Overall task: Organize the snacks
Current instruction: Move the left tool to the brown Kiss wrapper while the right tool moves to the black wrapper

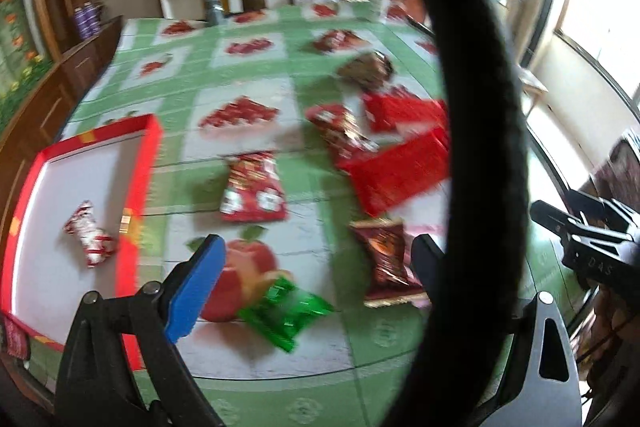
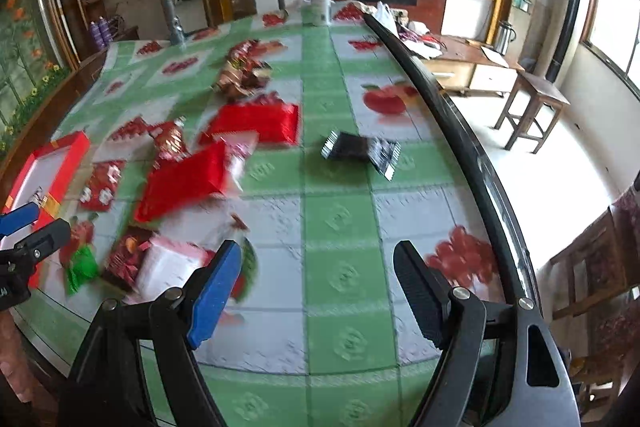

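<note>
Green-checked cloth with fruit prints covers the surface [image 2: 344,227], where snack packets [image 1: 254,187] lie scattered beside a red box [image 1: 138,187] holding one red-and-white packet [image 1: 89,233]. Both the left gripper [image 1: 316,275] and the right gripper [image 2: 316,283] hover with jaws spread and empty; a black packet [image 2: 360,148] lies apart from the rest.

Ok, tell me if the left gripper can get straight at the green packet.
Probably yes. The left gripper has its jaws open and empty, with the green packet lying flat on the tablecloth just ahead between them. Nothing lies on top; the dark red packet sits apart.
</note>
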